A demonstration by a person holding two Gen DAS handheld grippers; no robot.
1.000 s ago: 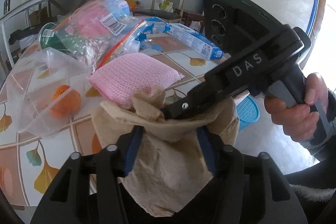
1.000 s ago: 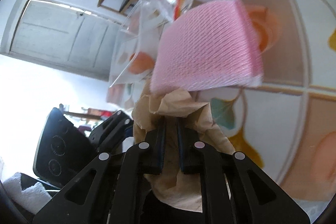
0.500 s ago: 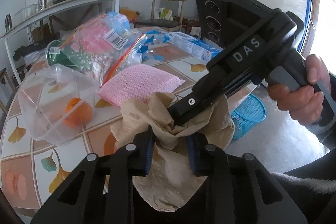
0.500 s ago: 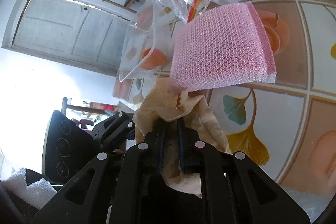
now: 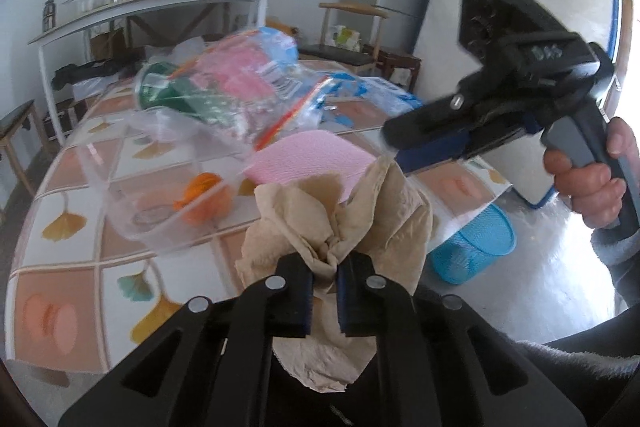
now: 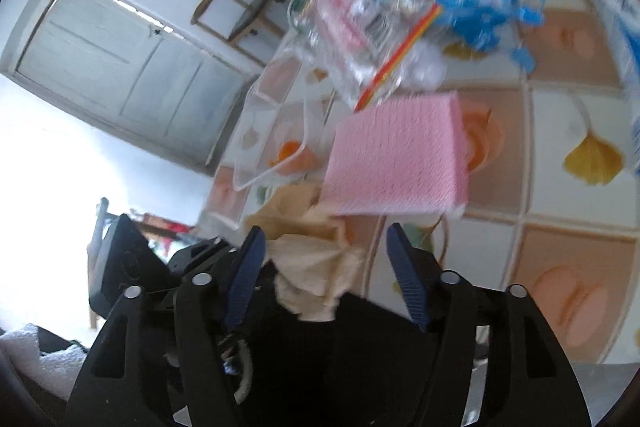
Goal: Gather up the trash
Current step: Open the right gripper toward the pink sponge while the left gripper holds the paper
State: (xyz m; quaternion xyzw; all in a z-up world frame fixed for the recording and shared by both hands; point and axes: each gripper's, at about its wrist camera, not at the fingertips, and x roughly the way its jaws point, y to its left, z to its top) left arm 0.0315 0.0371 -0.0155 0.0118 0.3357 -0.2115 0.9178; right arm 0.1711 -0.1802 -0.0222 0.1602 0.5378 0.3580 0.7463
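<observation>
My left gripper is shut on a crumpled brown paper towel and holds it above the near edge of the tiled table. My right gripper is open and has drawn back from the towel; it shows in the left wrist view up and to the right of the paper. A blue mesh waste basket stands on the floor at the right, below the table's edge.
On the table lie a pink sponge cloth, a clear plastic box with orange peel, a zip bag of items, blue wrappers and a toothpaste box. Chairs, a shelf and a fridge stand behind.
My right gripper opened, let go of the paper towel and pulled away to the right. My left gripper closed tight on the towel and lifted it a little.
</observation>
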